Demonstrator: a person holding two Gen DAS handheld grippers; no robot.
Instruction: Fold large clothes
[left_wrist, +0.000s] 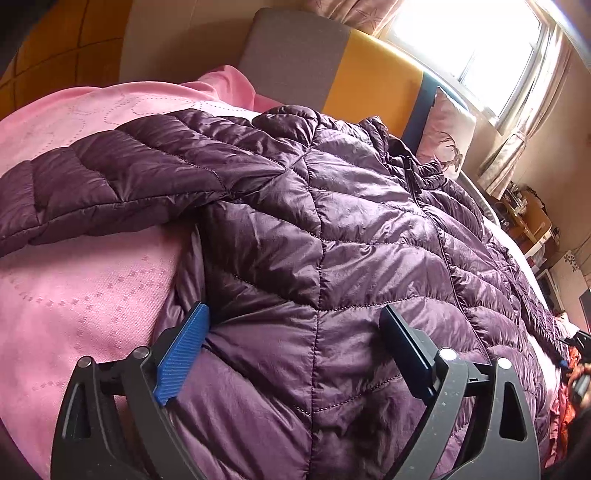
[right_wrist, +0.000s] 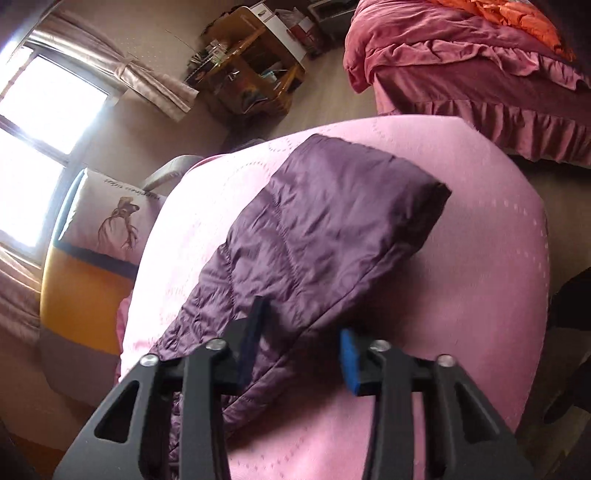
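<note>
Left wrist view: purple quilted jacket (left_wrist: 332, 229) lies spread flat on the pink bedspread (left_wrist: 74, 288), 1 sleeve (left_wrist: 110, 184) stretched out to the side.
Left gripper (left_wrist: 295, 343): spread wide over the jacket's side edge, pads clear of the cloth, holding nothing.
Right wrist view: the other sleeve (right_wrist: 314, 229) lies across the pink bedspread (right_wrist: 461, 295), cuff pointing away.
Right gripper (right_wrist: 303, 350): jaws stand partly apart astride the sleeve's edge; no pinch shows.
Handling: probably light, puffy, springy; the shiny shell looks slippery.
Hold: likely best at seams or cuff, gathering both layers.
</note>
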